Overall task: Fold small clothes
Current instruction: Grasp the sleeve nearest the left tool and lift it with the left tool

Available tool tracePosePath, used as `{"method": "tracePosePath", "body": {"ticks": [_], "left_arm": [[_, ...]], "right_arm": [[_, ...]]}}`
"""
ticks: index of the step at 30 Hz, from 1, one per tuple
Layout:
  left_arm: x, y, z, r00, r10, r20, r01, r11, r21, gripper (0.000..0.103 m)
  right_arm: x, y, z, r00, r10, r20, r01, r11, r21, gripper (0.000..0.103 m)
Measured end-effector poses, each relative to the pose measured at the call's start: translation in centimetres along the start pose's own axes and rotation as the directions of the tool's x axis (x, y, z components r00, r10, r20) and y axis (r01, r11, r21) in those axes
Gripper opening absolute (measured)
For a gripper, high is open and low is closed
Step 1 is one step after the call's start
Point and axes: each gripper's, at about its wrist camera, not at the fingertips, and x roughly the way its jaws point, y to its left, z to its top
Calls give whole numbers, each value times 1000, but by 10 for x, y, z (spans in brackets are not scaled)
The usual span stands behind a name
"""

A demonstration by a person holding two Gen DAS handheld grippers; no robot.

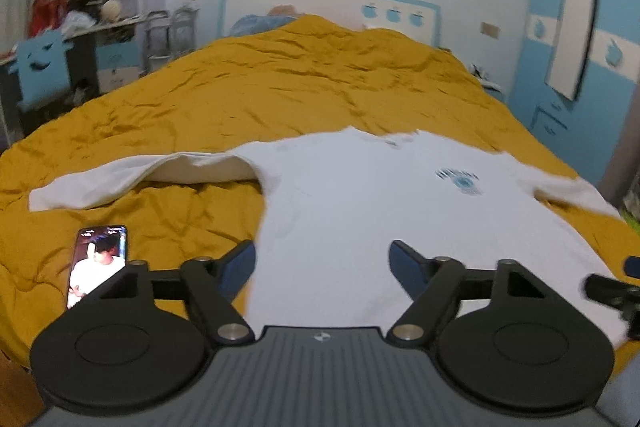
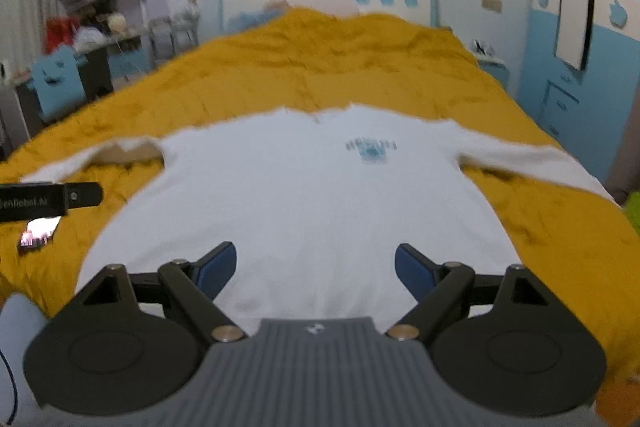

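- Bedroom with blue-and-white furniture; mustard bedspread (image 1: pixel 280 87) covers the bed and is creased throughout.
- White T-shirt (image 1: pixel 360 195) lies flat on the bedspread, front up, small blue print (image 1: pixel 460 181) on the chest, both sleeves spread outward.
- Phone (image 1: pixel 98 263) rests on the bedspread just left of the shirt's hem, screen lit.
- Left gripper (image 1: pixel 322 267): jaws apart over the shirt's lower left edge, nothing gripped.
- Right gripper (image 2: pixel 316 273): jaws apart above the shirt's hem, nothing gripped.
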Motion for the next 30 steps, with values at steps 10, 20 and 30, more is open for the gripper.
{"method": "tracePosePath", "body": {"ticks": [10,20,30], "left_arm": [[57,143,56,986,160,-56,-168,965,-203,72],[93,303,72,930,332,-158,-367,848,-383,89],[126,390,36,956,247,-157,-290,724,-626,77]], "right_arm": [[71,-25,53,993,-59,104,55,998,40,82],[156,-49,77,994,89,-57,-79,983,165,82],[218,-43,95,992,63,-106,-51,992,120,81]]}}
